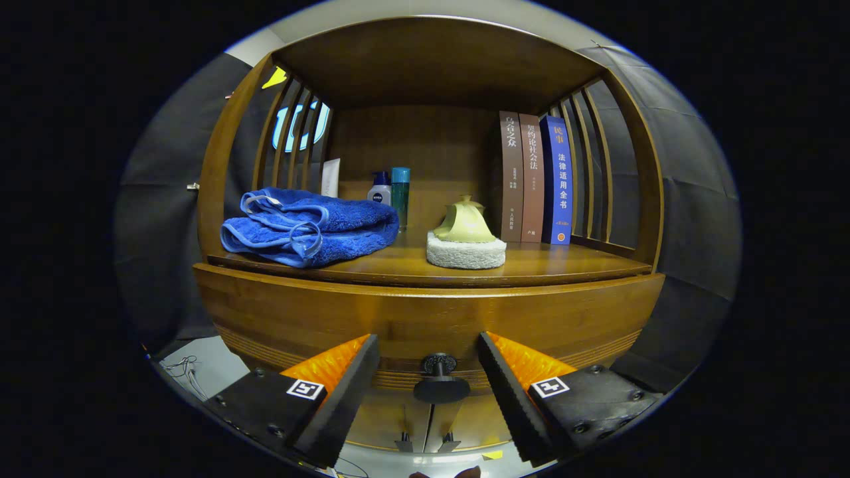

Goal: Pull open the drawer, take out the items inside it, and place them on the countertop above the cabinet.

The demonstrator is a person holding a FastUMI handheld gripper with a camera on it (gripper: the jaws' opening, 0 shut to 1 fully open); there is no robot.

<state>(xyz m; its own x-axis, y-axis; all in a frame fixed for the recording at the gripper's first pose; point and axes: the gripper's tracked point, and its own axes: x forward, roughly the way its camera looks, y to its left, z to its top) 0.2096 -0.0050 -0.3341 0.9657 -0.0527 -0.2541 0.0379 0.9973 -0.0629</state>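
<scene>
Claw [428,372] open around one drawer knob [438,380], three books [534,178]

Blue towel [309,226], brown cabinet [425,318], black knob [439,380], 2 brown books [522,176].

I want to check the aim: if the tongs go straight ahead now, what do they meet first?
Probably the dark drawer knob, centred between the open tongs, then the wooden drawer front behind it. Depth is unclear.

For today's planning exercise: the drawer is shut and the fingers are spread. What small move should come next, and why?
Probably close the fingers on the drawer knob: it sits between them, untouched, and the drawer front looks fully shut, so gripping precedes pulling.
</scene>
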